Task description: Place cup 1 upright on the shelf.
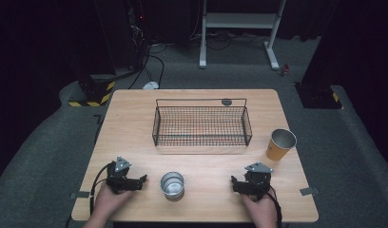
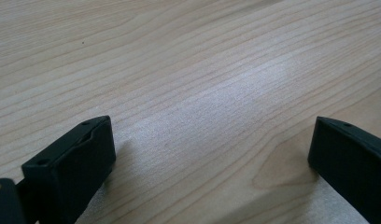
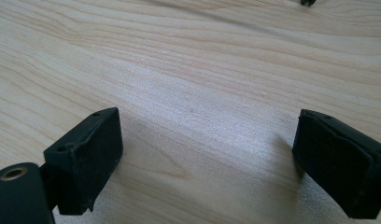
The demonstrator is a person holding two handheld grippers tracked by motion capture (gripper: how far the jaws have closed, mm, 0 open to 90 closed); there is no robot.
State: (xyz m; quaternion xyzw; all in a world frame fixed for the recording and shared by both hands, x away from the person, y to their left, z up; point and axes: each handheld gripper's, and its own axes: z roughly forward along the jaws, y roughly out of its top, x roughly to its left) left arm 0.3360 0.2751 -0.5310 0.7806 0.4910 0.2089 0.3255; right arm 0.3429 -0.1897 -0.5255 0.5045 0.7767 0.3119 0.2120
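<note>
setup: I've got both hand-held grippers parked on the near edge of the table (image 1: pixel 135 118), nothing in motion that I can make out.

left hand-held gripper (image 1: pixel 143 179): jaws spread wide, nothing between them. Its own camera looks at bare wood grain. It points inward toward the silver cup.

right hand-held gripper (image 1: pixel 233 182): same deal, jaws wide and empty, bare table between them, pointing inward from the other side.

silver cup (image 1: pixel 172 184): upright, open end up, sitting between my two grippers near the front edge. Just beside the left one, a bit farther from the right. Not touched by either.

orange cup (image 1: pixel 280 144): upright near the right edge of the table, well apart from both grippers.

wire basket (image 1: pixel 202 125): middle of the table, behind the silver cup, looks empty to me.

step in hand: I'd call this the very start, pre-grasp, nothing picked up yet.

next move, my guess: slide the left gripper in level so the jaws straddle the silver cup's wall, close gently (thin metal, could skid or tip), then lift. Basket seems the likely drop spot.
</note>
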